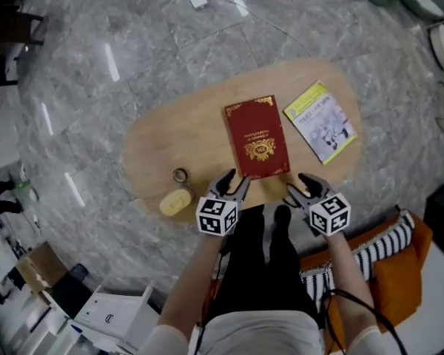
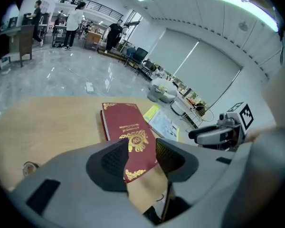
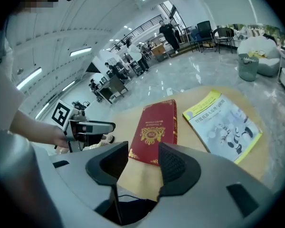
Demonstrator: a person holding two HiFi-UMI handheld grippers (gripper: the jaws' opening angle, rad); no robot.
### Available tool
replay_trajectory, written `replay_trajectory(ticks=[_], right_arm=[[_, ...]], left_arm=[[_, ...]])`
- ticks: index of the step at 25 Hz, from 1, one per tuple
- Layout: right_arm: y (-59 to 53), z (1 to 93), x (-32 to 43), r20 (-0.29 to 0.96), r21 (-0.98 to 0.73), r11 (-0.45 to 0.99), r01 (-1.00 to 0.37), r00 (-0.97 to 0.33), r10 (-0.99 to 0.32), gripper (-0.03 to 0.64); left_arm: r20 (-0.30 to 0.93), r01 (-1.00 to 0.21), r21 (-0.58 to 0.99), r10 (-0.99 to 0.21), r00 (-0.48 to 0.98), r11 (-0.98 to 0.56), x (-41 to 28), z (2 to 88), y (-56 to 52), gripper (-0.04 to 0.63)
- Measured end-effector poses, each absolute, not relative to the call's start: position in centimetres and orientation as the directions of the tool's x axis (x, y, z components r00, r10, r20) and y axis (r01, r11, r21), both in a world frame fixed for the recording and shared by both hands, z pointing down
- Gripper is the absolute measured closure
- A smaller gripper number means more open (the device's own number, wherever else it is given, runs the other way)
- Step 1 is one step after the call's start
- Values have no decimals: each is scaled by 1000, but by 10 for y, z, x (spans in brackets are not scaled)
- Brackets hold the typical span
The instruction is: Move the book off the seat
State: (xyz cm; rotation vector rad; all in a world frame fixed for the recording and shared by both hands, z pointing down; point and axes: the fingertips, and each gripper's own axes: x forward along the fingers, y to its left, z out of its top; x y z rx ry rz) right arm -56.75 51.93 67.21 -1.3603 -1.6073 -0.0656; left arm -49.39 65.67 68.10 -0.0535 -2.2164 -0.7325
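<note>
A dark red book (image 1: 257, 137) with gold ornament lies flat on the oval wooden table (image 1: 170, 135), its near edge close to the table's front rim. A yellow-edged booklet (image 1: 320, 120) lies to its right. My left gripper (image 1: 235, 181) hovers just above the red book's near left corner, and my right gripper (image 1: 300, 185) hangs off its near right corner. Both stand open with nothing between the pads. In the left gripper view the red book (image 2: 128, 132) shows beyond the jaws of the left gripper (image 2: 141, 158). The right gripper view has the red book (image 3: 154, 127) past the right gripper (image 3: 142, 163).
A small tape roll (image 1: 180, 175) and a pale yellow lump (image 1: 175, 202) sit at the table's near left. An orange seat with a striped cushion (image 1: 385, 246) stands at the lower right, beside the person's dark trousers (image 1: 259, 265). White boxes (image 1: 111, 313) stand lower left on grey marble floor.
</note>
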Motion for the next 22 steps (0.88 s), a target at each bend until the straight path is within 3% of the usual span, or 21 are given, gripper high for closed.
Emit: replay_trajectory(ticks=[7,22], right_arm=[[486,589,-582,598,-516,402,756,-17,801,532],[351,454,-539,523,-528,292,797,35,851,568]], left_arm=[[667,250,461,-146,-731,852,-478,604,622,470],[677,302,396,-54,-734,867,-379,471,520,539]])
